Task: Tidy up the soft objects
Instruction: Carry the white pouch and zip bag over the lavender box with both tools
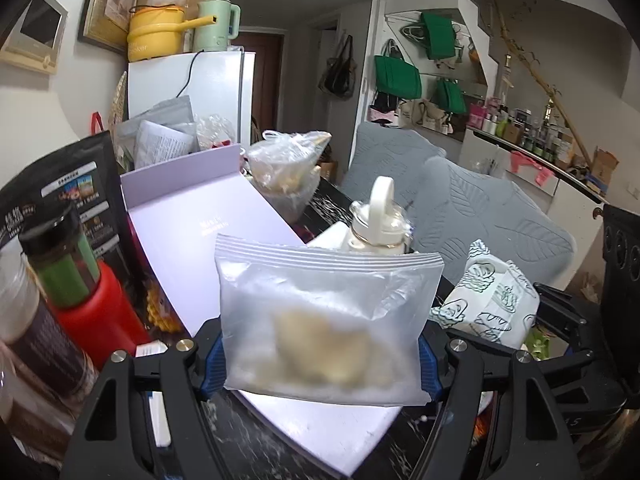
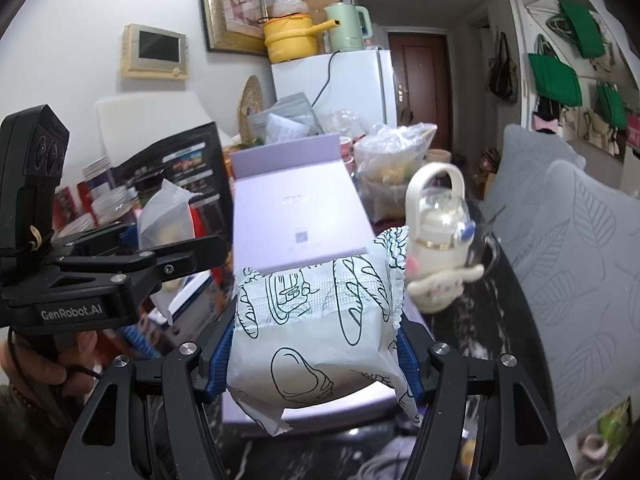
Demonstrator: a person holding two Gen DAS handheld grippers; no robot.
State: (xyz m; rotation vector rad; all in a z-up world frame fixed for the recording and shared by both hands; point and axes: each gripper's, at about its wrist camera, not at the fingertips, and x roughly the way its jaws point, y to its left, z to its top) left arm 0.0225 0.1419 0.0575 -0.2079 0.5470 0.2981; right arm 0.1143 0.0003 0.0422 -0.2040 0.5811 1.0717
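Observation:
My left gripper (image 1: 320, 364) is shut on a frosted zip bag (image 1: 324, 312) with a pale soft lump inside, held upright above the lilac box (image 1: 208, 240). My right gripper (image 2: 316, 356) is shut on a white puffy packet (image 2: 316, 332) printed with bread drawings, held over the near end of the lilac box (image 2: 296, 208). In the right wrist view the left gripper (image 2: 168, 256) with its zip bag (image 2: 166, 216) is at the left. In the left wrist view the printed packet (image 1: 488, 300) and the right gripper (image 1: 560, 320) are at the right.
A cream bottle with a loop handle (image 2: 436, 224) stands right of the box. A tied clear bag of food (image 1: 288, 164), a red bottle (image 1: 100, 312), a green-banded jar (image 1: 60, 256) and a black pouch (image 1: 80, 184) crowd the dark table (image 2: 476, 340). Grey cushions (image 2: 580, 240) lie to the right.

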